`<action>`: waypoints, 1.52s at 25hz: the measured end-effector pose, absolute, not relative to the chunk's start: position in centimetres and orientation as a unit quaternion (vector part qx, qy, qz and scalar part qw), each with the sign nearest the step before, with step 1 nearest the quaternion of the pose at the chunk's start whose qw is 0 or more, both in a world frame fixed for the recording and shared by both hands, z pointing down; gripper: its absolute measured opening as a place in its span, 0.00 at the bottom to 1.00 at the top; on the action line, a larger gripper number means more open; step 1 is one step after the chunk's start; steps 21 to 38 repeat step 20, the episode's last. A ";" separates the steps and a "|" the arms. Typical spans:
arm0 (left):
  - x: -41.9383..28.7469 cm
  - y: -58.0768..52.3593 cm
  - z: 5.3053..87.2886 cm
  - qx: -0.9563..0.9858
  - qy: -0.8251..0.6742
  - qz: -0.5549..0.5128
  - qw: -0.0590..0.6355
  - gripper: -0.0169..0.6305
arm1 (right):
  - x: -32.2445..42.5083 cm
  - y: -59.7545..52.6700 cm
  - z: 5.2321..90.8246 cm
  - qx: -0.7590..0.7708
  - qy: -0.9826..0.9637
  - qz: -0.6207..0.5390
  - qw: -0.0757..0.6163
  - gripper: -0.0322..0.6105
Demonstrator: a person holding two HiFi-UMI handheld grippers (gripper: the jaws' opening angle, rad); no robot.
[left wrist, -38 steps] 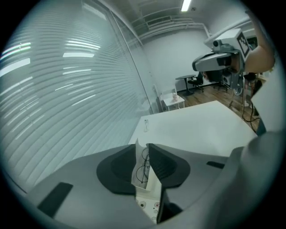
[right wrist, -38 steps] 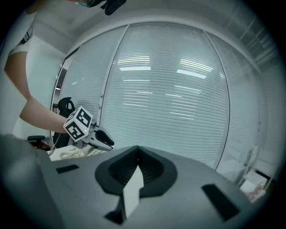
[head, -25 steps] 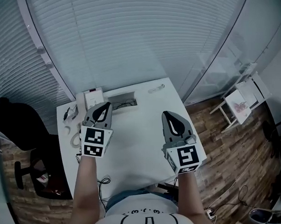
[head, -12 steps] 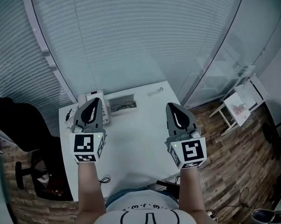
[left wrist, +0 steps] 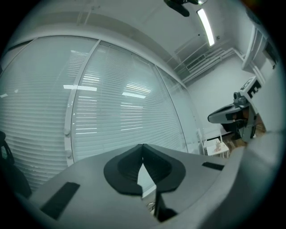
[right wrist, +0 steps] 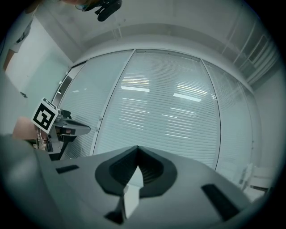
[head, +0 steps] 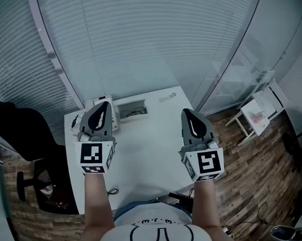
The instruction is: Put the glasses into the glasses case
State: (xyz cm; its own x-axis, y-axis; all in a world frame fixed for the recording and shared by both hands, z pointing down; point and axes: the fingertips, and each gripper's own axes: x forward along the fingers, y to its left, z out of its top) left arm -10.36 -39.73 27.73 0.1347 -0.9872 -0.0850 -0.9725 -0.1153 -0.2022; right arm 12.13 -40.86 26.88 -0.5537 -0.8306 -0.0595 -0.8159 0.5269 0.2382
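Both grippers are held up level over the white table [head: 145, 147]. My left gripper [head: 102, 104] is shut with nothing in it; in the left gripper view its jaws [left wrist: 143, 146] meet at the tips. My right gripper [head: 186, 111] is also shut and empty, its tips [right wrist: 137, 147] meeting. A small clear item [head: 167, 97], perhaps the glasses, lies at the table's far edge, well beyond both grippers. A white box [head: 103, 98] sits at the far left, partly hidden by the left gripper. No case can be made out.
A rectangular cable recess [head: 131, 110] opens in the table between the grippers. Window blinds [head: 144, 42] curve behind the table. A black chair [head: 20, 132] stands at the left, a small white side table [head: 259, 105] at the right on the wooden floor.
Both grippers have risen above the table and levelled out, the left one more than the right. Since half a second ago they have hardly shifted. Jaws stay shut.
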 end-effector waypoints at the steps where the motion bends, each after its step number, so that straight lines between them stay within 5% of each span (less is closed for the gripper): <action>1: -10.3 -39.7 27.7 -0.746 0.656 -0.036 0.106 0.05 | 12.1 -40.8 26.9 0.472 -0.873 -0.120 0.030 0.06; 38: -10.7 -39.1 26.5 -0.746 0.654 -0.026 0.120 0.05 | 11.4 -40.7 26.2 0.465 -0.876 -0.122 0.025 0.06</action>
